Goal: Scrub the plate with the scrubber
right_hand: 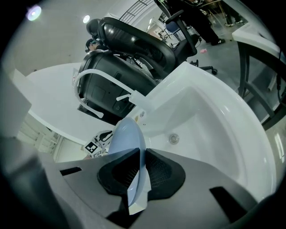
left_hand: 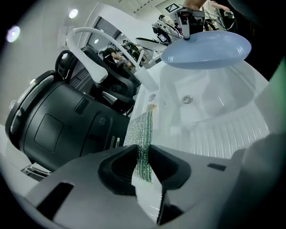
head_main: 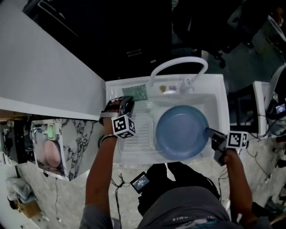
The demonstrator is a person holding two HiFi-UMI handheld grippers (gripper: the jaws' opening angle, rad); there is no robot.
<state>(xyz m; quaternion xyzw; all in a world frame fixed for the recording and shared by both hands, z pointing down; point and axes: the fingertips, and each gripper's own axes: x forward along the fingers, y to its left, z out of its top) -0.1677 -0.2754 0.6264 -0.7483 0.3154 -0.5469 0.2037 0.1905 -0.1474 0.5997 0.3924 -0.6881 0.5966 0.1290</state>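
The head view is dim and slightly soft. Its upper background sinks into near black, while the white sink (head_main: 219, 81) is the brightest area, lit evenly from above with only faint shadows. Both gripper views are brighter, with round ceiling lights (left_hand: 73, 13) glowing at upper left and a hazy flare spot beside them. Heavy fisheye bends straight edges and dark vignetting rings the corners. The nearest jaws are out of focus — the plate (right_hand: 127, 134) carries a pale, even sheen.
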